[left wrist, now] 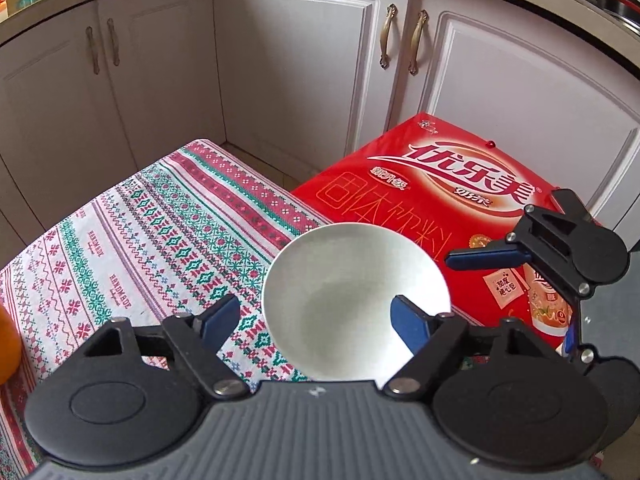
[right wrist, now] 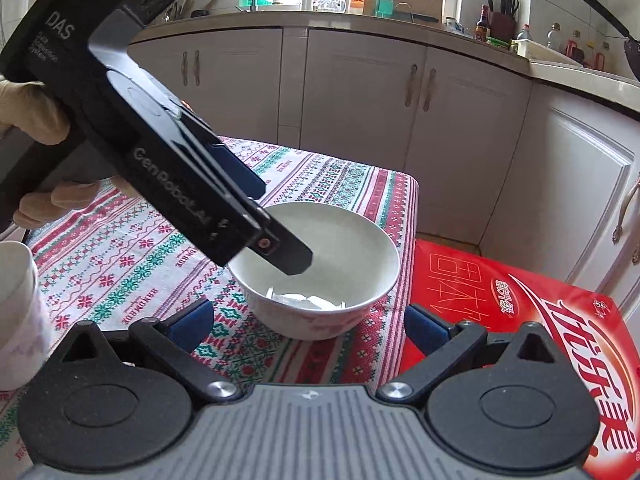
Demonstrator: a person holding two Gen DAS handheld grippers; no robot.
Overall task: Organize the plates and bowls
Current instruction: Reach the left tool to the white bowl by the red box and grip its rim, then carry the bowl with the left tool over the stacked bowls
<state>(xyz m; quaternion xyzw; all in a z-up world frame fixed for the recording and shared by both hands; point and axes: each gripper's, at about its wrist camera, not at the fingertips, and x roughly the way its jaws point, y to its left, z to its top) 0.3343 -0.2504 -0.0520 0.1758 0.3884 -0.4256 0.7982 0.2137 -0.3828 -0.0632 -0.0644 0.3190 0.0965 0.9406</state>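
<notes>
My left claw [left wrist: 316, 320] straddles the white bowl's [left wrist: 352, 300] rim, spread; only the right view shows my right claw [right wrist: 308, 320] unclenched.

Bowl [left wrist: 352, 300]: near rim hidden behind the left gripper [left wrist: 316, 320]. Left of the bowl, an orange object [left wrist: 8, 344], possibly fruit, and a white cup [right wrist: 16, 312] are cut by the frame edges.
</notes>
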